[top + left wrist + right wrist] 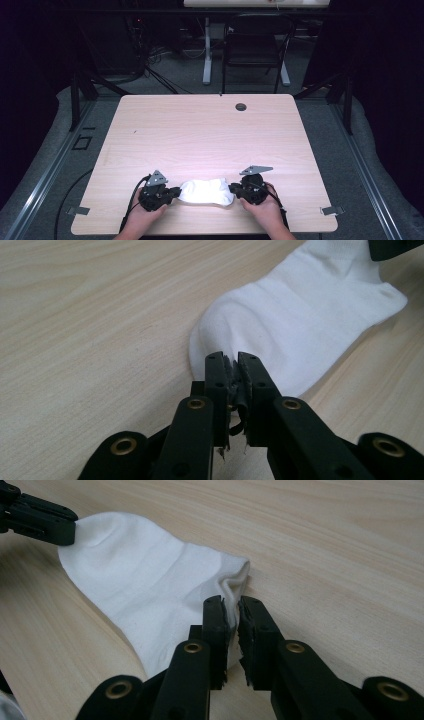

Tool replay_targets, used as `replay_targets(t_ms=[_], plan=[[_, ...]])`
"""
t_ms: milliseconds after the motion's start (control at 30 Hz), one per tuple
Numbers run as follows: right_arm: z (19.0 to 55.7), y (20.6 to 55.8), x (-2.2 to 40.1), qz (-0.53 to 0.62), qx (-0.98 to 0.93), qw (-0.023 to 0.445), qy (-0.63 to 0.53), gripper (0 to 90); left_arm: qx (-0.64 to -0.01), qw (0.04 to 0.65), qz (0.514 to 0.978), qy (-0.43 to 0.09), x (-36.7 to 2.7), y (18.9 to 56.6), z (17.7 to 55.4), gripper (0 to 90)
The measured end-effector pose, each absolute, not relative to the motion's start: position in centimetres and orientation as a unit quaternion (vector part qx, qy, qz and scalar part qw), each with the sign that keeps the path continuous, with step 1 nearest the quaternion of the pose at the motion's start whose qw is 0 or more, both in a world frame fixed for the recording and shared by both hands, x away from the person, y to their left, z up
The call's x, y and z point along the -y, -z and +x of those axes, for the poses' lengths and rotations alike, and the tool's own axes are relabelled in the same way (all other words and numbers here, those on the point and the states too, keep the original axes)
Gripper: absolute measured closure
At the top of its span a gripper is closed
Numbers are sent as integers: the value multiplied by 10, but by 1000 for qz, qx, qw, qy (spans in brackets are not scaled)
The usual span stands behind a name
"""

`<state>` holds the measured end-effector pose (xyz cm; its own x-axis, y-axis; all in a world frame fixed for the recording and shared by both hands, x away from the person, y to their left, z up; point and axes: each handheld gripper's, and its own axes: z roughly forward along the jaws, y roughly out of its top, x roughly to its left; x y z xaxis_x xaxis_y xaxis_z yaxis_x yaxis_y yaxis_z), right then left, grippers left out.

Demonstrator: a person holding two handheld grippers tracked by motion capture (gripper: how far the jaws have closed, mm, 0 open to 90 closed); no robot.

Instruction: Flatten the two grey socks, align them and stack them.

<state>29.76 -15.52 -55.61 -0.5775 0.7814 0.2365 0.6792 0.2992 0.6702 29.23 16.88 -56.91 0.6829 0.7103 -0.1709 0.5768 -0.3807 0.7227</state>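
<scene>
light wood table – white sock lying flat near front edge – small round hole at far edge.

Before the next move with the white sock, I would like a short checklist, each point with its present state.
1. White cotton sock lies flat on the light wooden table: ok.
2. Left hand-held gripper has fabric of one sock end between its jaws: ok.
3. Right hand-held gripper has the other end between its jaws: ok.
4. Pads press firmly on the fabric: cannot tell; a narrow gap shows at each.
5. Sock away from the table edge: ok.
</scene>
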Motion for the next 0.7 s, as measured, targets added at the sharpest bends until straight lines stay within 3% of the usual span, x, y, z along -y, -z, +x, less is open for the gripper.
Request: replay_targets(t_ms=[400, 700], plan=[[286, 542, 148, 419, -797, 98, -425, 721, -377, 436, 812, -94, -172, 554, 289, 684], [292, 559, 137, 402, -828, 83, -383, 688, -366, 408, 832, -90, -162, 567, 292, 631]])
